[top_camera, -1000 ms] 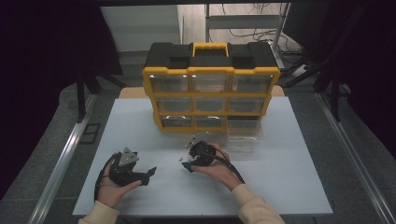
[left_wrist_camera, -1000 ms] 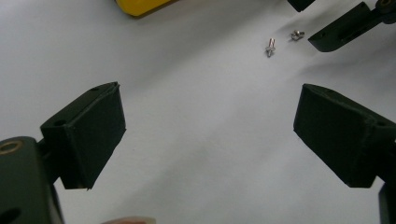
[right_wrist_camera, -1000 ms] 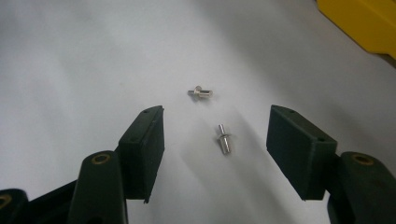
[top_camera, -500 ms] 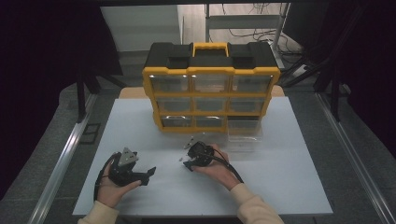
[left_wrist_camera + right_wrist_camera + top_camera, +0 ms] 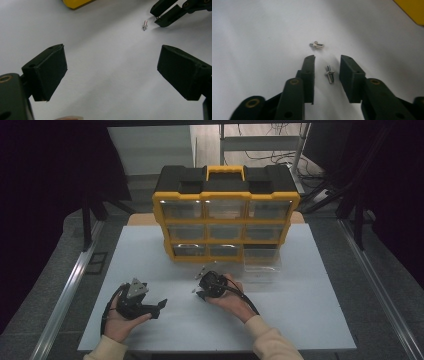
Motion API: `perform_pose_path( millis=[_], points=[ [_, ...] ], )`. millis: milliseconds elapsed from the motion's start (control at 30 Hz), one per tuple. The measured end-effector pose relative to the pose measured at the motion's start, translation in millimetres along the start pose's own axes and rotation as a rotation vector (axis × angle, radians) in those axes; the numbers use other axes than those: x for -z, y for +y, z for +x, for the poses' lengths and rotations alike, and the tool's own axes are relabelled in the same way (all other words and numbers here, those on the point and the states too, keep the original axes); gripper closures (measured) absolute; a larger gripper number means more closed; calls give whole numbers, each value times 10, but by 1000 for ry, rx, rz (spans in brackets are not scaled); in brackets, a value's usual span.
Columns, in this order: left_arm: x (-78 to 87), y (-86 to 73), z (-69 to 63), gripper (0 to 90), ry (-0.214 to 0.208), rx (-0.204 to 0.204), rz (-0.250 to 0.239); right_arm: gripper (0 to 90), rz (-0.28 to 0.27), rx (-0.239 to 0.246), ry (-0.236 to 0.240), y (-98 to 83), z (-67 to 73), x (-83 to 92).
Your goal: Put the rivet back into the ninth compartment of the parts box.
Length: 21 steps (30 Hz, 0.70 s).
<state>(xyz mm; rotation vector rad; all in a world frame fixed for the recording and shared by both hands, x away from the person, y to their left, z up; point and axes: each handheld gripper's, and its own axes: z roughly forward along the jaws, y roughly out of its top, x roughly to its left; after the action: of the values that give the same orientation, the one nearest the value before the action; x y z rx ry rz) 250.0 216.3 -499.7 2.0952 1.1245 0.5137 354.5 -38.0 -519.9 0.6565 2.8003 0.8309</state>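
Note:
Two small silver metal pins lie on the white table top. One pin (image 5: 329,74) rests between the jaws of my right gripper (image 5: 327,60). Those jaws have just been closing, with a gap still left on each side of the pin. The other pin (image 5: 317,45) lies just beyond the jaw tips. In the high view my right gripper (image 5: 200,282) sits at mid-table, in front of the yellow organizer. My left gripper (image 5: 112,50) stands wide open over bare table with nothing between its jaws. It rests at the front left (image 5: 159,305).
A yellow and black drawer organizer (image 5: 226,215) stands at the back of the white mat. One clear drawer (image 5: 261,262) lies pulled out in front of its lower right. The mat's front edge (image 5: 215,349) is close to the person's forearms.
The right gripper's jaws look narrower than a second ago. Both hands stay where they were.

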Motion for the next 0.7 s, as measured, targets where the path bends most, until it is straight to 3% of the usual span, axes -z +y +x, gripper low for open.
perform_pose_path(
  millis=[267,700],
  points=[
    [1,-5,2,94,0,2,0,818,24,-16,9,25,-11,3],
    [12,-10,13,94,1,5,-4,829,13,-36,24,18,-40,23]
  ],
)
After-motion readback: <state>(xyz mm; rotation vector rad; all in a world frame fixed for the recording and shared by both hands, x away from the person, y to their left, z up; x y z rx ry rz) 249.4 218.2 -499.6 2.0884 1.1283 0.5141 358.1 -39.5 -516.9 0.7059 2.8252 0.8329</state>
